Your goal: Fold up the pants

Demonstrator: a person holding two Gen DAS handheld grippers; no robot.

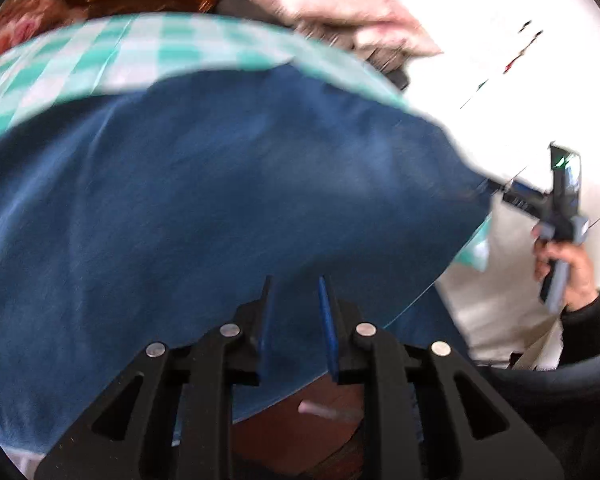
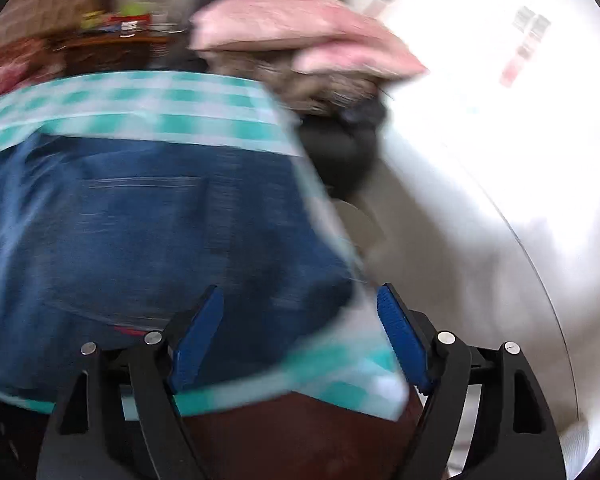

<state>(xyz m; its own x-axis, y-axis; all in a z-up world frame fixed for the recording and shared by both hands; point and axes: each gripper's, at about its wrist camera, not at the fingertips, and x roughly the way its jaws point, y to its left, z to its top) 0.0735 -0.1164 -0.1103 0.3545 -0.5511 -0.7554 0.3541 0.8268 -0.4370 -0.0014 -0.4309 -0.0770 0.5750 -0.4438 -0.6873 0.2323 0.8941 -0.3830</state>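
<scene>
Blue denim pants point(image 1: 204, 200) lie on a table with a green-and-white checked cloth point(image 1: 100, 52). In the left wrist view my left gripper point(image 1: 296, 292) has its blue pads a narrow gap apart with the denim edge between them. My right gripper point(image 1: 496, 192) shows at the right, at the pants' far corner, which is drawn to a point at it. In the right wrist view the right gripper point(image 2: 300, 300) stands wide open over the near edge of the pants point(image 2: 160, 232), nothing between its pads. Both views are motion-blurred.
Pink cushions point(image 2: 292, 36) lie stacked beyond the table on dark items. A wooden shelf with packets point(image 2: 112, 36) stands at the back left. A white wall point(image 2: 500, 120) fills the right. The brown table edge point(image 2: 292, 432) shows under the cloth.
</scene>
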